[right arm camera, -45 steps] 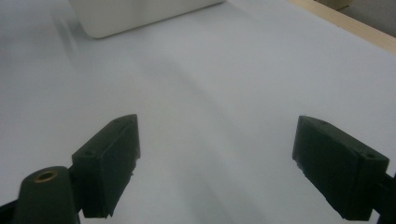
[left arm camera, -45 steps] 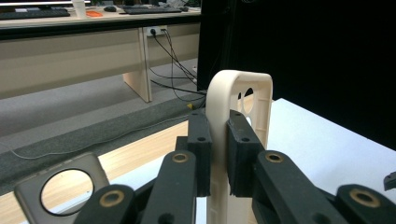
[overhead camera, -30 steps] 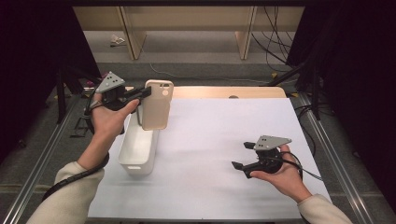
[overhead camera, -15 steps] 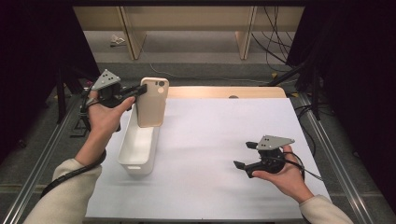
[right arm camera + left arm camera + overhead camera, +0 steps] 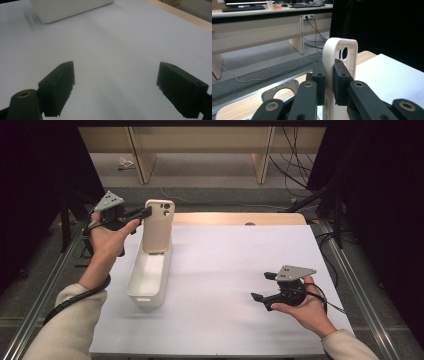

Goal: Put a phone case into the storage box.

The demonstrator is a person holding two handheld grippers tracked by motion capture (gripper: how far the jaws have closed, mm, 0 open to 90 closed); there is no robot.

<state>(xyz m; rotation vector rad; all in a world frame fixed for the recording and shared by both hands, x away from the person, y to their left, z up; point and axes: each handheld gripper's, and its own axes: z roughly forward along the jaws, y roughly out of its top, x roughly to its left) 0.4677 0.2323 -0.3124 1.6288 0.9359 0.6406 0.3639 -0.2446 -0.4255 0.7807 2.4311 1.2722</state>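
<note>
Near the far left corner of the desk, the left claw (image 5: 145, 212) is clenched on the long edge of a cream phone case (image 5: 159, 226), one black pad on each face, as the left gripper view confirms (image 5: 328, 85). Held upright, the phone case (image 5: 339, 65) shows its camera cut-outs at the top, and its lower end hangs over the far end of a white bin (image 5: 149, 276). That bin is a long, narrow trough lying along the left edge of the desk's white cover (image 5: 225, 270); its inside appears bare apart from the case's lower end. The person's left hand (image 5: 107, 240) wraps the claw's body from the left, a pale sleeve (image 5: 70, 330) trailing to the near edge. Toward the near right corner, the right claw (image 5: 260, 287) is released, its jaws standing wide apart and pointing left, low above the cover. In the right gripper view the two pads (image 5: 62, 85) frame bare white cover, with the bin's corner (image 5: 70, 8) beyond. The right hand (image 5: 305, 307) cups this claw from below.
</note>
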